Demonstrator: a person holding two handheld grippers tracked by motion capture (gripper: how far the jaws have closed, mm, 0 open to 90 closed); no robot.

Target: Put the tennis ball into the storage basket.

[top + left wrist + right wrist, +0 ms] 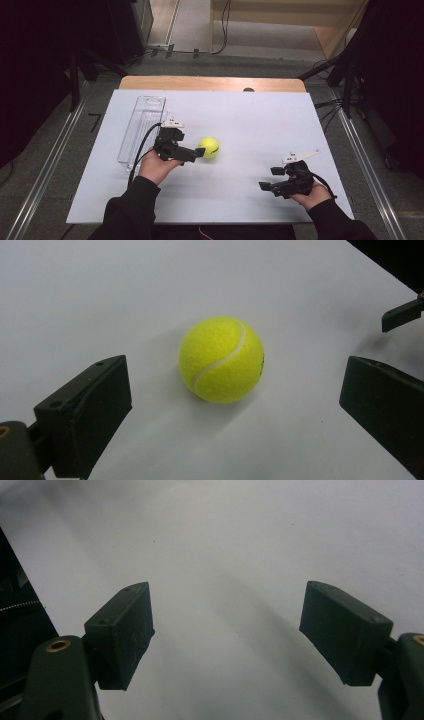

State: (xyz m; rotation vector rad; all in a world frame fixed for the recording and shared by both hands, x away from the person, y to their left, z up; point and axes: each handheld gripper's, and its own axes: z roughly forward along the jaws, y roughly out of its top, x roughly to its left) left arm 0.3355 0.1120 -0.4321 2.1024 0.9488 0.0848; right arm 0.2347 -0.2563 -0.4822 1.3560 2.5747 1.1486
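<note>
With its jaws spread to straddle the tennis ball [221, 360], the left tool [199, 152] approaches mid-worktop, while the right tool [267, 179] waits open near the front edge.

Setting: a lab or recording studio rather than a home. A desk [300, 200] with a plain white top stands alone on a grey floor [90, 130], lit from above, with dark surroundings on both sides. Black stands [75, 75] rise at the left and right, probably tripods or light stands, though the dark makes it hard to be sure. Cables [220, 30] run across the floor behind the desk. Metal rails [45, 170] lie on the floor along either side. Pale wooden boards [325, 30] stand at the back.
</note>
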